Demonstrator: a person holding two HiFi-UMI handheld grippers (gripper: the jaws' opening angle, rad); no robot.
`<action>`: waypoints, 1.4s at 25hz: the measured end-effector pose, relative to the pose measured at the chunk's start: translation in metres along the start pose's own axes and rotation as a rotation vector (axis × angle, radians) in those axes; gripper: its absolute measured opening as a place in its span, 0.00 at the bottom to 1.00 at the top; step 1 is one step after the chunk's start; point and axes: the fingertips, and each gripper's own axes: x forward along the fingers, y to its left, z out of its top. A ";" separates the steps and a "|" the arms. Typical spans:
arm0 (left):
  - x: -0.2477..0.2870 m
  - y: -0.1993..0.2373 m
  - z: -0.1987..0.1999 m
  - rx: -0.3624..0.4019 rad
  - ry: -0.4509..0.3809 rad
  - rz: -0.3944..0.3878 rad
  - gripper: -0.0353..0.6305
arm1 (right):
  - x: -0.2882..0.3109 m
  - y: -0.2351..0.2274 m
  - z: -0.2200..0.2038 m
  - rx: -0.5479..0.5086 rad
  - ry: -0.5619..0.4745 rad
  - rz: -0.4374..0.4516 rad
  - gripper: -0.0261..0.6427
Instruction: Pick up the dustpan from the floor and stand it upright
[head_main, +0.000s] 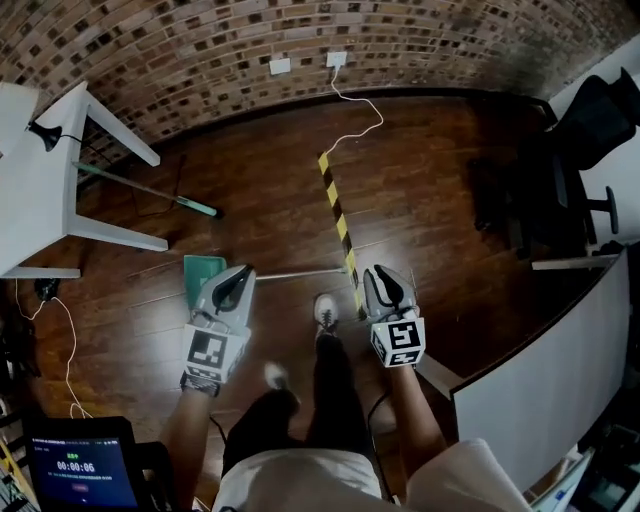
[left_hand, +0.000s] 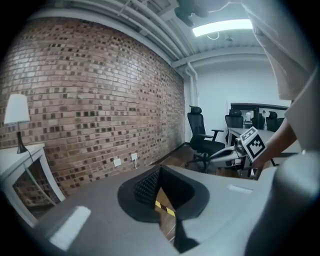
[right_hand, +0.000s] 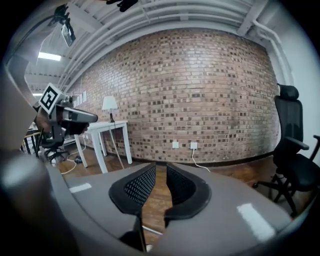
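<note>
Forearms out front, both grippers above the dustpan, nothing gripped yet.

We held the left gripper (head_main: 238, 280) over the near right edge of the teal dustpan (head_main: 200, 278). It lay flat on the wood floor, left of the striped tape (head_main: 337, 215), with its thin handle (head_main: 300, 272) running right toward the right gripper (head_main: 387, 280). The left fingers met at their tips, empty. The right fingers stood a narrow gap apart, also empty. Both tools pointed forward and slightly down, side by side, with our shoe (head_main: 325, 312) between them. We judged the cleanest lift would be right jaws square across the handle, the pan's edge kept on the floor as a pivot, and the left opened to steady the pan.
</note>
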 end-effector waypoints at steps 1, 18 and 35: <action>0.018 0.000 -0.016 -0.002 0.015 -0.006 0.05 | 0.014 -0.008 -0.020 -0.006 0.025 -0.001 0.17; 0.226 -0.039 -0.275 -0.054 0.181 -0.077 0.05 | 0.165 -0.085 -0.302 -0.009 0.219 -0.017 0.24; 0.285 -0.068 -0.466 -0.096 0.206 -0.131 0.05 | 0.230 -0.074 -0.548 -0.114 0.379 0.038 0.30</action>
